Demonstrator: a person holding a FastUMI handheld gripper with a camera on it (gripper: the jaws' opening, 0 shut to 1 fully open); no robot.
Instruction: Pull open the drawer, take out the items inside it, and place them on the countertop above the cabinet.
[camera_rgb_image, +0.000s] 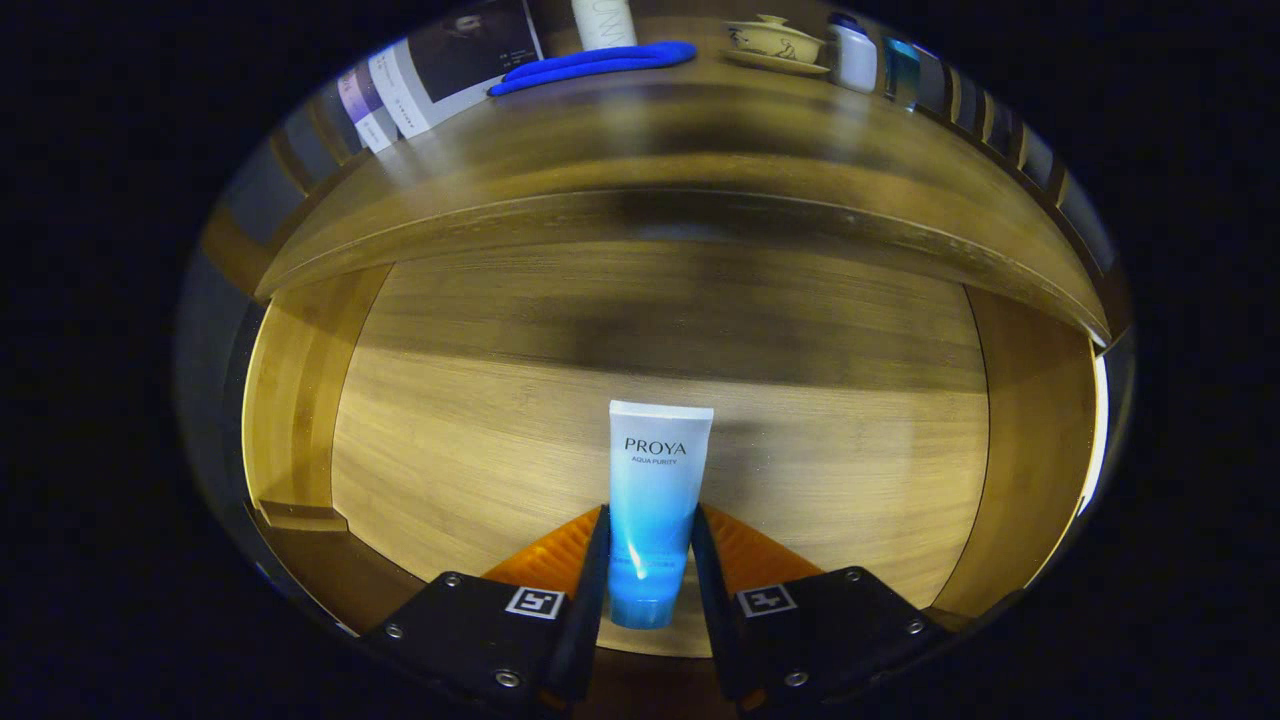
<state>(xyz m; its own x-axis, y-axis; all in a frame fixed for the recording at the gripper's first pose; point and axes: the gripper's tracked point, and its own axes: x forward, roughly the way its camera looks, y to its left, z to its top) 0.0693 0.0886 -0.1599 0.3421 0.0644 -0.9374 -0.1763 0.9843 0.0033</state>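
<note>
Hand-held gripper (650, 560) clamped on tube (655, 500); drawer (300, 400) floor bare around.

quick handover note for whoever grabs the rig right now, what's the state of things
Gripper: jaws closed against both sides of the blue and white tube, cap end nearest the camera, flat end pointing away.
Drawer: already pulled open; the tube is over its wooden floor, and I cannot tell if it is lifted yet. No other item is visible inside.
Countertop: above the drawer, already carrying a blue curved object, a lidded cup on a saucer and a small white bottle.
Done: drawer opened, tube gripped.
Left: lift the tube out and set it on a bare part of the countertop.
</note>
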